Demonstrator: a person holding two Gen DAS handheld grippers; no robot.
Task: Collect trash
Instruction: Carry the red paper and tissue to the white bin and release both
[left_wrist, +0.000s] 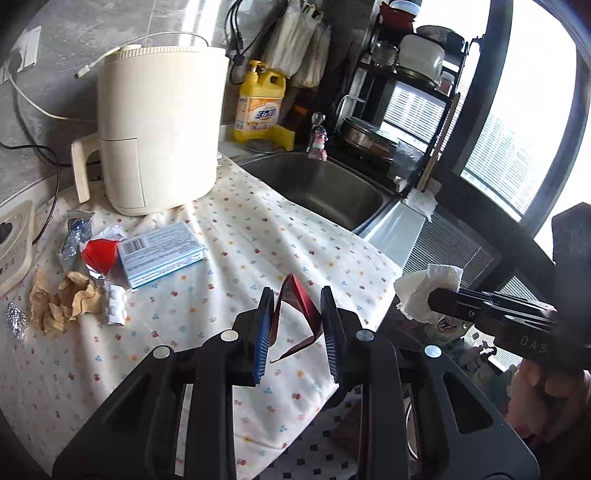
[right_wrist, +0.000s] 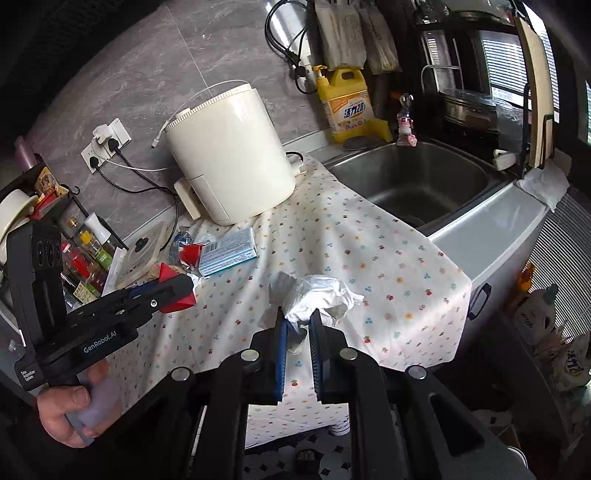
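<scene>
My left gripper (left_wrist: 296, 308) is shut on a folded red wrapper (left_wrist: 295, 314), held above the flowered cloth (left_wrist: 258, 229). In the right wrist view it shows at the left (right_wrist: 177, 291) with the red wrapper (right_wrist: 176, 302). My right gripper (right_wrist: 298, 317) is shut on a crumpled white tissue (right_wrist: 317, 295); in the left wrist view it (left_wrist: 436, 295) holds the tissue (left_wrist: 424, 291) beyond the counter's right edge. On the cloth lie a blue box (left_wrist: 162, 254), a red scrap (left_wrist: 99, 254), brown crumpled paper (left_wrist: 66, 302), a foil ball (left_wrist: 16, 321) and a white blister strip (left_wrist: 116, 304).
A cream air fryer (left_wrist: 159, 125) stands at the back of the cloth. To its right are a steel sink (left_wrist: 325, 184), a yellow detergent bottle (left_wrist: 260, 103) and a dish rack (left_wrist: 406, 92). Sauce bottles (right_wrist: 85, 258) stand at the far left. Tiled floor shows below.
</scene>
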